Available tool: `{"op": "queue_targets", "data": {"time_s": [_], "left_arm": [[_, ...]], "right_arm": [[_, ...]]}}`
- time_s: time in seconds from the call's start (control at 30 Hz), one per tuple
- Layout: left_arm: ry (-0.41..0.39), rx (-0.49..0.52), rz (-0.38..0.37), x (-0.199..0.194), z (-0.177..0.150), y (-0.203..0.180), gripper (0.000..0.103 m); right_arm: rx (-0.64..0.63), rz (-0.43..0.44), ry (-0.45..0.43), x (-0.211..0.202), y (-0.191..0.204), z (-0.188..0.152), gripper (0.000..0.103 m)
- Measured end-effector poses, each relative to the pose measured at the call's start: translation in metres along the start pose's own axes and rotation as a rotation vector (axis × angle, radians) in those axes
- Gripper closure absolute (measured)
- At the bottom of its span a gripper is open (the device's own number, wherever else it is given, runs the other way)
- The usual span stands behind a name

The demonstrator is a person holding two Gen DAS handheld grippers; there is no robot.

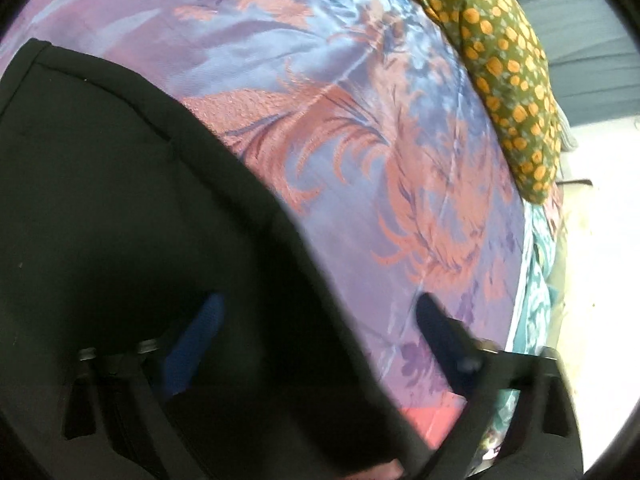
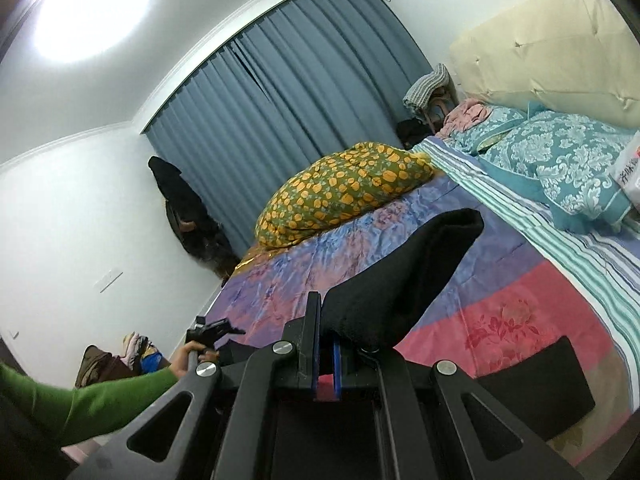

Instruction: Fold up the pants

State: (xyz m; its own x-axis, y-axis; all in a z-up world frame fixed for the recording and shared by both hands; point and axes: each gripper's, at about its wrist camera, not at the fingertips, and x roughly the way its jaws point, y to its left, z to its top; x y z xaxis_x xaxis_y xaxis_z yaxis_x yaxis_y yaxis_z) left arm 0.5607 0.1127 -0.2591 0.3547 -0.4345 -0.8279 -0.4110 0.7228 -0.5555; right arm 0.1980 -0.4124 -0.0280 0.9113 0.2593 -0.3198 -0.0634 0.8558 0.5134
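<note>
Item: black pants (image 2: pixel 404 276), lying partly on the bed and partly hanging lifted, one fold draped up from the right gripper (image 2: pixel 326 356), whose blue pads are pinching the cloth tight with no gap showing. In the left wrist view more of the pants is spreading dark across the lower left, its seamed edge curving over the quilt (image 1: pixel 360 160). Left gripper (image 1: pixel 320 336): fingers standing moderately apart, one over the black cloth and one over the quilt, pressing on nothing that can be seen. Handling, as judged: soft, limp, light, thickish knit; sagging wherever unsupported, unlikely to slip on the pads; best taken at a hem or seamed edge, one corner per gripper, so the fold is falling straight. Surface: a bed under a glossy purple-and-pink floral quilt, probably letting cloth slide when dragged. Also on it: a green orange-dotted bundle (image 2: pixel 344 188), teal pillows (image 2: pixel 560 160), a striped sheet (image 2: pixel 540 216). Room: cream headboard (image 2: pixel 552 48), blue curtain (image 2: pixel 300 80), white walls, bright ceiling lamp; a green sleeve (image 2: pixel 80 400) is reaching in at lower left.
</note>
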Motion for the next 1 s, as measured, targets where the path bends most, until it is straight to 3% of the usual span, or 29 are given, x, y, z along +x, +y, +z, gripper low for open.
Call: {"op": "queue_targets", "data": {"time_s": [0.03, 0.1, 0.13, 0.27, 0.33, 0.4, 0.5, 0.57, 0.63, 0.73, 0.8, 1.0], "left_arm": [[0.003, 0.011, 0.017, 0.001, 0.0, 0.0, 0.059], [-0.014, 0.072, 0.089, -0.004, -0.004, -0.001, 0.091], [-0.029, 0.091, 0.086, -0.011, -0.007, -0.002, 0.093], [-0.161, 0.194, 0.05, -0.076, -0.03, -0.011, 0.093], [-0.277, 0.249, 0.004, -0.134, -0.056, -0.016, 0.093], [-0.387, 0.309, -0.011, -0.184, -0.094, -0.014, 0.093], [-0.485, 0.372, 0.026, -0.218, -0.163, 0.014, 0.091], [-0.469, 0.38, 0.107, -0.201, -0.206, 0.04, 0.09], [-0.356, 0.376, 0.214, -0.156, -0.246, 0.069, 0.091], [-0.267, 0.322, 0.241, -0.124, -0.273, 0.09, 0.091], [-0.262, 0.29, 0.23, -0.125, -0.28, 0.09, 0.091], [-0.267, 0.323, 0.258, -0.12, -0.271, 0.077, 0.091]], "right_arm": [[0.001, -0.004, 0.005, -0.002, -0.002, -0.003, 0.099], [0.008, -0.032, 0.021, -0.002, -0.01, -0.007, 0.099], [0.021, -0.053, 0.036, 0.002, -0.018, -0.01, 0.099], [0.068, -0.134, 0.087, 0.031, -0.065, -0.009, 0.099], [0.11, -0.149, 0.103, 0.046, -0.09, -0.005, 0.099], [0.144, -0.154, 0.102, 0.053, -0.107, 0.001, 0.099], [0.199, -0.159, 0.112, 0.052, -0.132, 0.003, 0.098], [0.231, -0.217, 0.183, 0.055, -0.158, -0.01, 0.098], [0.251, -0.304, 0.266, 0.06, -0.181, -0.031, 0.098], [0.261, -0.442, 0.415, 0.067, -0.215, -0.067, 0.098], [0.284, -0.493, 0.461, 0.065, -0.229, -0.081, 0.098], [0.248, -0.513, 0.463, 0.062, -0.229, -0.077, 0.098]]}}
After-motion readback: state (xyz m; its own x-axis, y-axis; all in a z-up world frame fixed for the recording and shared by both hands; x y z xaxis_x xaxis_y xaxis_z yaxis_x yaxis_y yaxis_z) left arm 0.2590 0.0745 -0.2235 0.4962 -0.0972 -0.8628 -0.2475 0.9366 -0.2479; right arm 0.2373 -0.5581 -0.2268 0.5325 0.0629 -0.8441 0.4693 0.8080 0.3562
